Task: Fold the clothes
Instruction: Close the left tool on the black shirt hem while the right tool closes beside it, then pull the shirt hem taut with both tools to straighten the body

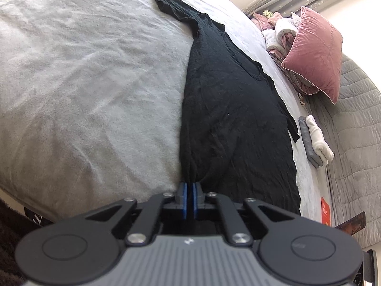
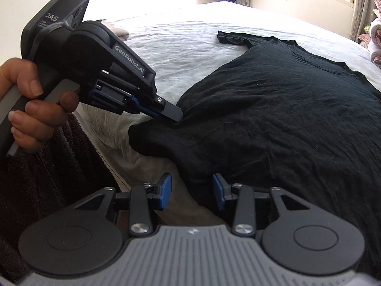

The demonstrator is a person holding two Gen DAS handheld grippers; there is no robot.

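A black T-shirt (image 1: 228, 109) lies spread on the bed's grey-white cover, one sleeve reaching to the far end. My left gripper (image 1: 190, 186) is shut on the shirt's near hem corner, blue pads pressed together on the cloth. In the right wrist view the same shirt (image 2: 285, 109) fills the middle, and the left gripper (image 2: 175, 115), held by a hand (image 2: 35, 104), pinches its hem near the bed edge. My right gripper (image 2: 191, 188) stands open just above the hem's lower edge, black cloth lying between and below its blue pads (image 2: 165, 186), which do not press it.
A pink pillow (image 1: 316, 54) and bundled bedding lie at the head of the bed (image 1: 83, 83). Folded white and grey clothes (image 1: 314, 140) sit beside a grey quilt (image 1: 357, 143). A dark brown rug (image 2: 47, 178) covers the floor by the bed edge.
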